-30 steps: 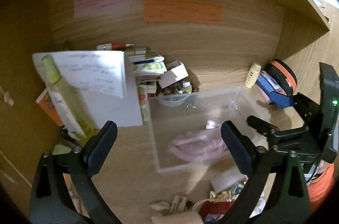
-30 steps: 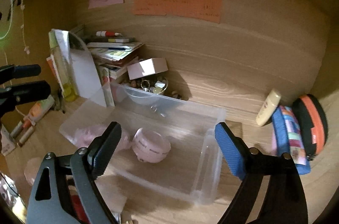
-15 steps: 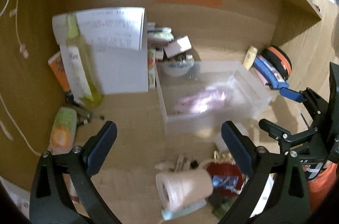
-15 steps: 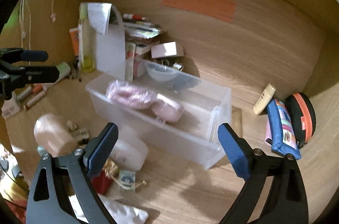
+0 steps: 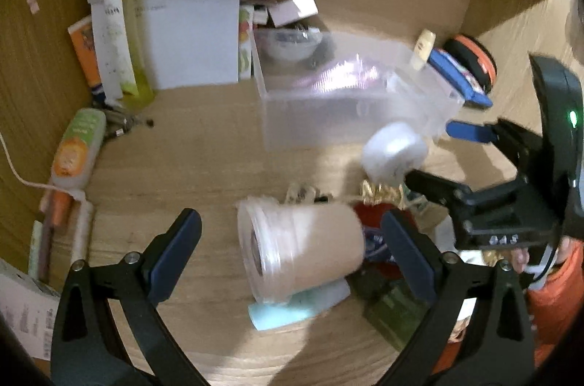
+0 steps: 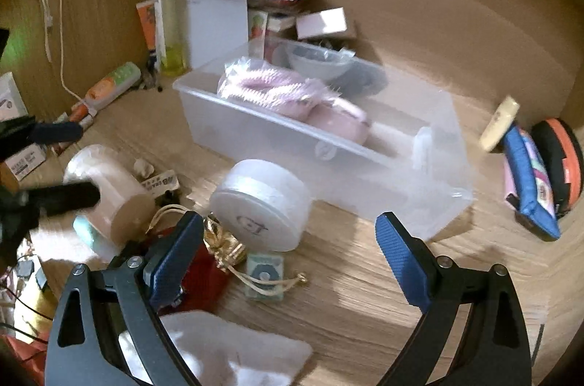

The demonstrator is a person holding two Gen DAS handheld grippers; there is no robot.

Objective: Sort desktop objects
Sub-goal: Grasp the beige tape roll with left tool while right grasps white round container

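Observation:
My left gripper is open above the wooden desk. A beige roll in clear film lies on its side between its fingers, and neither pad touches it. My right gripper is open too, with a white round jar just beyond its fingertips. Behind the jar stands a clear plastic bin that holds a pink brush and a pink round case. The left wrist view shows the right gripper beside the white jar. The right wrist view shows the left gripper straddling the roll.
A tall yellow-green bottle, white paper sheets and an orange-green tube crowd the left. A blue pencil case and an orange-black case lie right. A red pouch, a teal card and white cloth lie near.
Both grippers have drawn back from the bin and sunk toward the desk. The bin has slid up in both views. The roll and the white jar have come in near the fingers.

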